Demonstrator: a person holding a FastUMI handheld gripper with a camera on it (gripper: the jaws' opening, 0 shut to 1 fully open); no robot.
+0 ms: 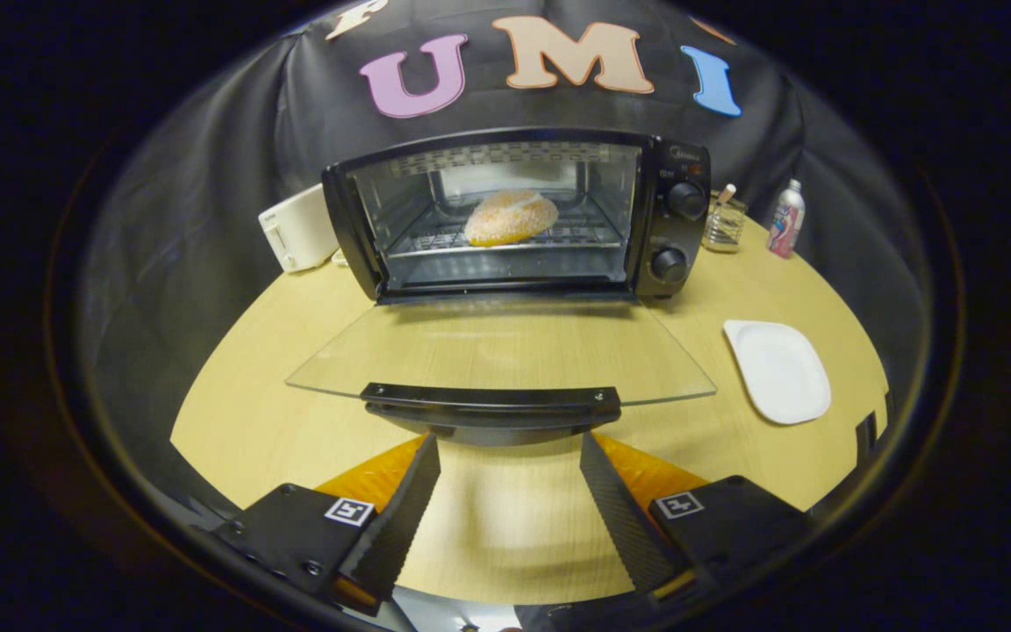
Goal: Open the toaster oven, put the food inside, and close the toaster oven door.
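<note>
A black toaster oven (523, 215) stands at the back of the round wooden table (233, 377). Its glass door (505, 351) lies folded down flat toward me, with the black door handle (490, 405) at its near edge. A round bun-like piece of food (511, 217) rests on the wire rack inside the oven. My gripper (510, 452) is open, its two fingertips just below the door handle, one under each end. Nothing is held between the fingers.
A white toaster (297, 228) stands left of the oven. A glass jar (723, 223) and a small bottle (785, 219) stand to its right. A white square plate (777, 369) with nothing on it lies on the table's right side.
</note>
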